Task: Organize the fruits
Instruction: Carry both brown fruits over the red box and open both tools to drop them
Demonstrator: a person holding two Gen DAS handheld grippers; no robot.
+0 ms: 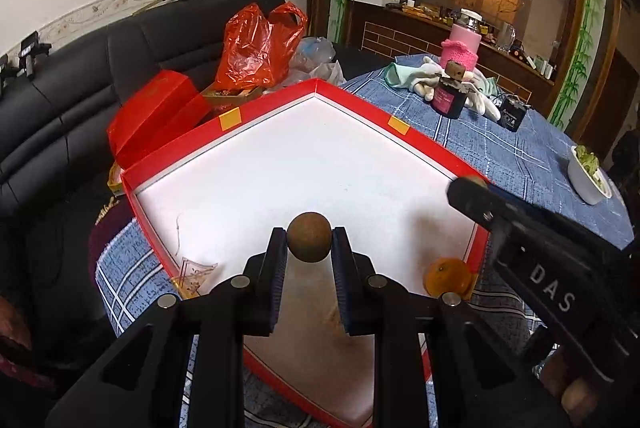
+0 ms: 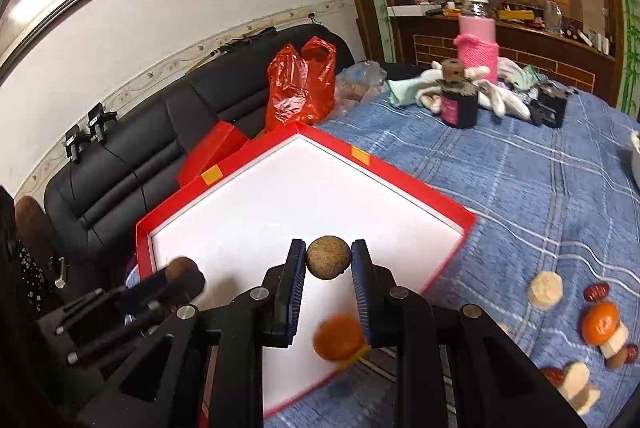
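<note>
My left gripper (image 1: 309, 243) is clamped on a brown round fruit (image 1: 309, 237) above the red tray (image 1: 432, 144); my right gripper (image 2: 329, 263) pinches a second brown fruit (image 2: 329, 263) over the same tray's white floor. An orange (image 1: 447, 275) lies in the tray's near corner, blurred and partly cut off by my right gripper's finger in the right wrist view. More fruit pieces (image 2: 600, 324) lie on the blue checked tablecloth (image 2: 540, 196), some too small to identify. Behind sit a red plastic bag (image 1: 256, 44), a black sofa (image 1: 72, 76) and a pink-sleeved jar (image 2: 478, 32). A white bowl (image 1: 586, 176) is half out of frame.
</note>
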